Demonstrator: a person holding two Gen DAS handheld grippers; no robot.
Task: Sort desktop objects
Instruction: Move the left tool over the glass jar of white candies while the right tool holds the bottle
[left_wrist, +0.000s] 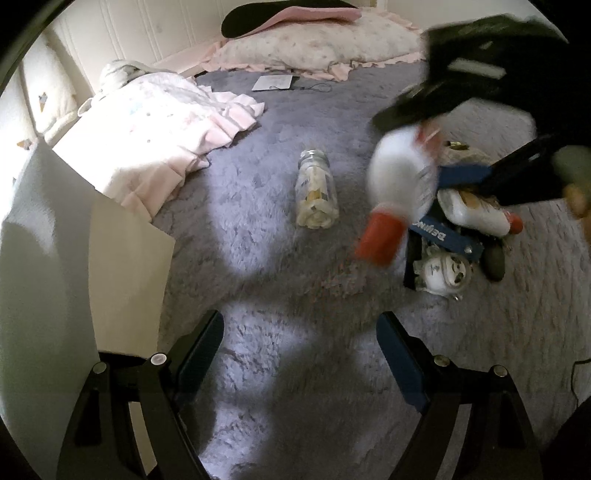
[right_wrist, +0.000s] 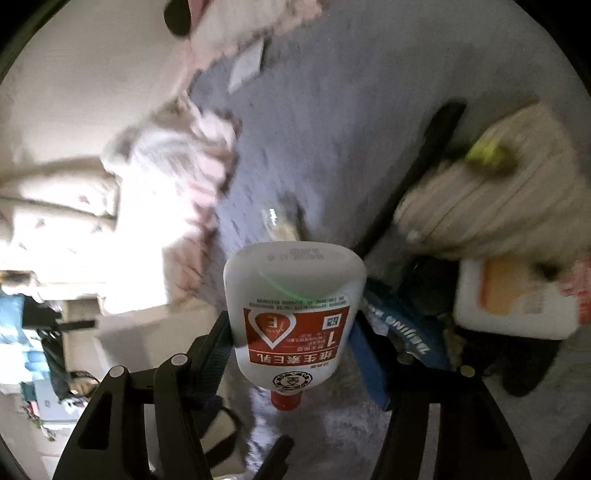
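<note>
Lotion bottle (right_wrist: 293, 314) between right gripper (right_wrist: 291, 354) fingers

bed: grey fuzzy blanket (left_wrist: 280, 122) | on it: glass jar (left_wrist: 317, 190), pink quilt (left_wrist: 155, 144), pillow (left_wrist: 317, 44)

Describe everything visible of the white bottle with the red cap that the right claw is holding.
The white bottle looks like smooth plastic, squat and flattened, with a red screw cap. A red-and-white label with Chinese print and a small QR code covers its face. It is gripped by the right claw across the lower body, lifted off the grey fluffy blanket, cap end toward the camera, base pointing away. Printed code runs near its base. In the left wrist view it is motion-blurred.
</note>
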